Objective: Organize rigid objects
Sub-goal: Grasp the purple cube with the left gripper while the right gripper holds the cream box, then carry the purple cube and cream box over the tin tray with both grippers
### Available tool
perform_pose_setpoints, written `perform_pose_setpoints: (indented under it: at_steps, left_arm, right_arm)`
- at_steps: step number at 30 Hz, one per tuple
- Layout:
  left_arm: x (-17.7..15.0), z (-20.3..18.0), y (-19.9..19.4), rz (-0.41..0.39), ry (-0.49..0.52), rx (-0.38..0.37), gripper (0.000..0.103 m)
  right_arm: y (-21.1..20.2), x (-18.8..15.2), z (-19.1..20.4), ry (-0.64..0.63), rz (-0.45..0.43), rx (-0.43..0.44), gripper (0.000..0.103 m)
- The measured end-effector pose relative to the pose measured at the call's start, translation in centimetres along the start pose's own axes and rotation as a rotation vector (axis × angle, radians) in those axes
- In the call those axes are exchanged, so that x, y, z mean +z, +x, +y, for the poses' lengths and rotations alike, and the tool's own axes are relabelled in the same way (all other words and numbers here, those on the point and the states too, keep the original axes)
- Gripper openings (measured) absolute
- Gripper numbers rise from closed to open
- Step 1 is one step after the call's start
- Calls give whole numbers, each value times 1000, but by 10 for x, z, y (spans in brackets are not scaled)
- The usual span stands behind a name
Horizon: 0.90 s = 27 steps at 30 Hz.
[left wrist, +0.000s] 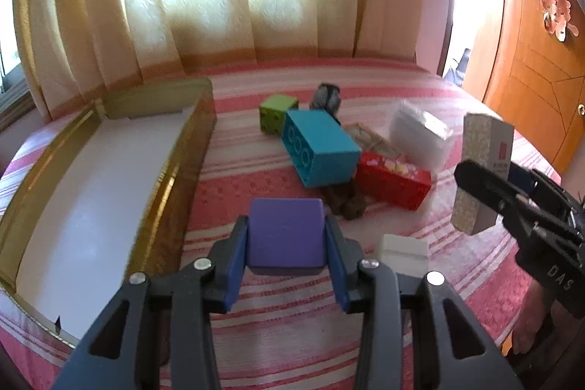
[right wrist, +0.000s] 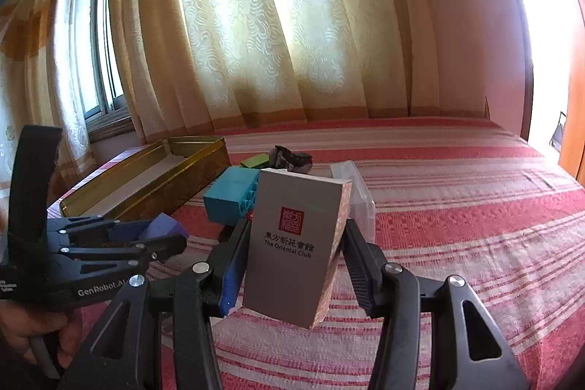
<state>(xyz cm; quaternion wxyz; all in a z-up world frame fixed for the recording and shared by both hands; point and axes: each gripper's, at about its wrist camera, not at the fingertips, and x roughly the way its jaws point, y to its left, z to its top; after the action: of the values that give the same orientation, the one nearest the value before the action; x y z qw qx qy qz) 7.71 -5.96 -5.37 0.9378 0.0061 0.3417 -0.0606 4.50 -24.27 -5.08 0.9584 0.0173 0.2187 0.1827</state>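
Bed (left wrist: 292,335), red-and-white striped cover, carrying loose items. Left hand-held gripper (left wrist: 287,240) — blue pads clamped on a purple block (left wrist: 285,233), held just above the cover. Right hand-held gripper (right wrist: 292,258) — clamped on a tall grey card box (right wrist: 292,243) printed "The Oriental Club", tilted, clear of the bed. Gold tin tray (left wrist: 175,170), white inside, at left. Teal brick (left wrist: 321,145), green cube (left wrist: 278,114), red box (left wrist: 395,180), small white box (left wrist: 402,249) and clear packet (left wrist: 420,134) clustered mid-bed.
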Motion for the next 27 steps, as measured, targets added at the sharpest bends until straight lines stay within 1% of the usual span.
perform_pose_setpoints:
  at_steps: [8,13,17,22,27]
  left_arm:
    - [1,1,-12,-92,-9,36,39]
    - [-2,2,-20,-133,-10,54,39]
    - [-4,2,-29,-184,-16,79,39]
    - [-5,0,-34,-224,-14,101,39]
    - [-7,-2,-38,-255,-11,114,39]
  right_arm:
    - [-4,-2,1,-11,-28,12,52]
    - [-7,-3,5,-32,-49,4,52]
    - [-11,-5,10,-61,-77,-9,52]
    - [-15,-6,17,-100,-108,-25,52]
    - [-15,-5,17,-104,-118,-24,52]
